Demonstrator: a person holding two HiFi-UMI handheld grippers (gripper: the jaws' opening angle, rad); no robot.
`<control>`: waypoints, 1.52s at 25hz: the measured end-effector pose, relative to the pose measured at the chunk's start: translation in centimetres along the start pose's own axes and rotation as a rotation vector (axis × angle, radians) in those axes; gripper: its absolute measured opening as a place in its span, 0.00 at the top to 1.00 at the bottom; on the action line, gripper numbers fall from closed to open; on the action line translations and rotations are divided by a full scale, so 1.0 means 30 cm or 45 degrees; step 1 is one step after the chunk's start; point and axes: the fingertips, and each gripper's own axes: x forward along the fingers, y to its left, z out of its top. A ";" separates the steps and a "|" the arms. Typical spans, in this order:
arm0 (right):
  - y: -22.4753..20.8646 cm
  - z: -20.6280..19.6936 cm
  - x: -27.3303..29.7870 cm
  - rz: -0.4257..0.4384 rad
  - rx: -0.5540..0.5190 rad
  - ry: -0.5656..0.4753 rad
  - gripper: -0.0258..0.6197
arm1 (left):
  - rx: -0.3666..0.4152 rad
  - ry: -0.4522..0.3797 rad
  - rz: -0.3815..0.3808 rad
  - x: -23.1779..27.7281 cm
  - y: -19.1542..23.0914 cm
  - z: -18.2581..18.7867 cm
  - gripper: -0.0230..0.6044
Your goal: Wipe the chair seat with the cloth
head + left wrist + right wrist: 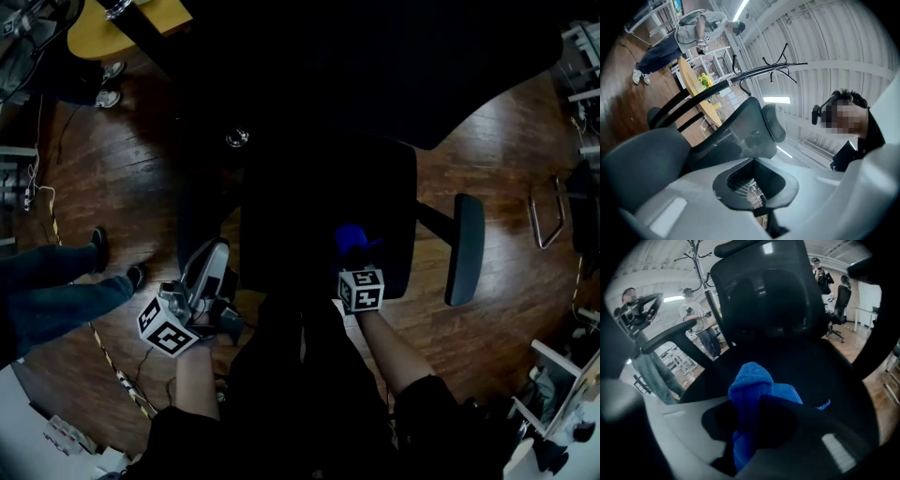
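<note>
Right claw (754, 427) tight around blue cloth (751, 380), over chair seat (820, 366).

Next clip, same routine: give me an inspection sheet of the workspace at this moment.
Surface: chair seat, black; too dark to judge dirt.
Job's things: blue cloth, bunched, over the seat's front part.
Clutter: nothing seen on the seat.
Grippers: right gripper shut on the cloth; left gripper jaws together, empty, tilted upward beside the chair's left side.
Cables: thin cables on the floor at the left.
Surroundings: wooden floor, yellow table, another person's legs at the left, coat rack behind the chair.
</note>
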 end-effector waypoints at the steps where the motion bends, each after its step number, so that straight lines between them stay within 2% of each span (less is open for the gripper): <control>1: 0.090 -0.011 0.042 0.067 -0.009 0.022 0.86 | 0.009 -0.011 0.008 -0.012 0.003 0.013 0.98; 4: 0.334 -0.046 0.150 0.215 -0.049 0.083 0.86 | 0.031 -0.030 0.029 -0.047 0.004 0.030 0.98; 10: 0.686 -0.099 0.232 0.383 -0.147 0.189 0.86 | 0.050 -0.043 0.045 -0.083 -0.012 0.032 0.98; 13: 0.766 -0.138 0.229 0.402 -0.205 0.202 0.86 | 0.051 -0.047 0.046 -0.102 -0.025 0.033 0.98; 18: 0.758 -0.143 0.236 0.407 -0.278 0.158 0.86 | 0.046 -0.038 0.054 -0.111 -0.007 0.036 0.98; 22: 0.647 -0.168 0.212 0.336 -0.260 0.160 0.86 | 0.039 -0.014 0.039 -0.078 -0.007 0.011 0.98; 27: 0.417 -0.195 0.166 0.173 -0.155 0.156 0.86 | 0.028 0.036 0.013 -0.034 0.001 -0.001 0.98; 31: 0.163 -0.213 0.059 0.046 -0.001 0.110 0.86 | 0.024 0.095 -0.035 0.025 -0.035 -0.051 0.98; 38: -0.309 -0.195 -0.188 -0.273 0.190 0.000 0.86 | 0.005 0.162 -0.092 0.137 -0.041 -0.110 0.98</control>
